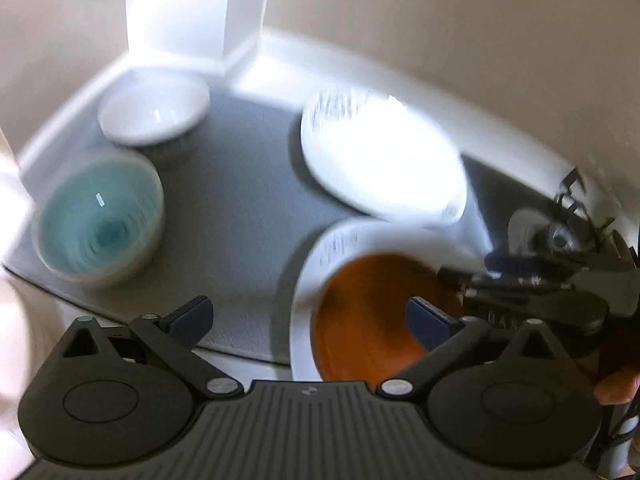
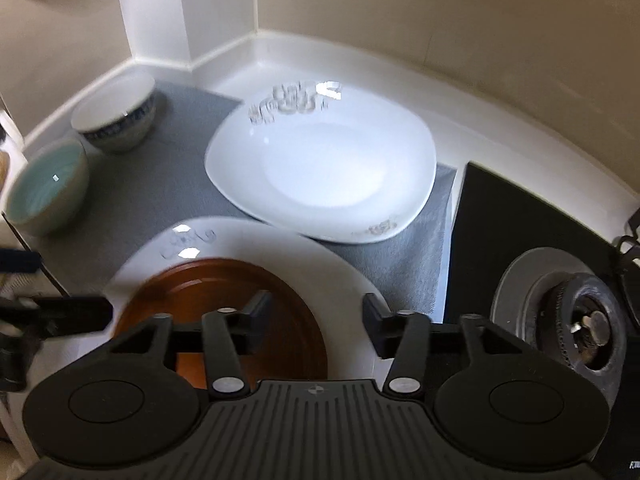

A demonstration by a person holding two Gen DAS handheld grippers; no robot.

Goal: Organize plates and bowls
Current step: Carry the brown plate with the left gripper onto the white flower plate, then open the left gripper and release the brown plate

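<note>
The small round brown plate [image 2: 224,312] lies on top of a larger white plate with a faint grey pattern on its rim [image 2: 340,280], at the near edge of the grey textured mat [image 2: 168,184]. My right gripper [image 2: 316,326] hangs over these two with its jaws spread and nothing between them; its left finger is above the brown plate, its right finger above the white rim. My left gripper [image 1: 310,320] is also spread wide and empty, its right fingertip over the brown plate [image 1: 368,320], its left one over the mat [image 1: 240,220].

Just behind this pair, a second white plate with rounded corners and grey ornaments [image 2: 320,168] rests on the mat; its near edge seems to overlap the far rim of the lower white plate, though blur hides whether they touch. On the left of the mat stand two bowls close together: a deep bowl with a turquoise glazed inside and a pale grey outside [image 1: 100,216], and behind it, in the corner, a white bowl with a blue pattern on its outside [image 2: 116,120].

To the right of the mat a black hob surface [image 2: 520,224] carries a round gas burner [image 2: 576,320]. Beige walls and a white upstand enclose the counter.
</note>
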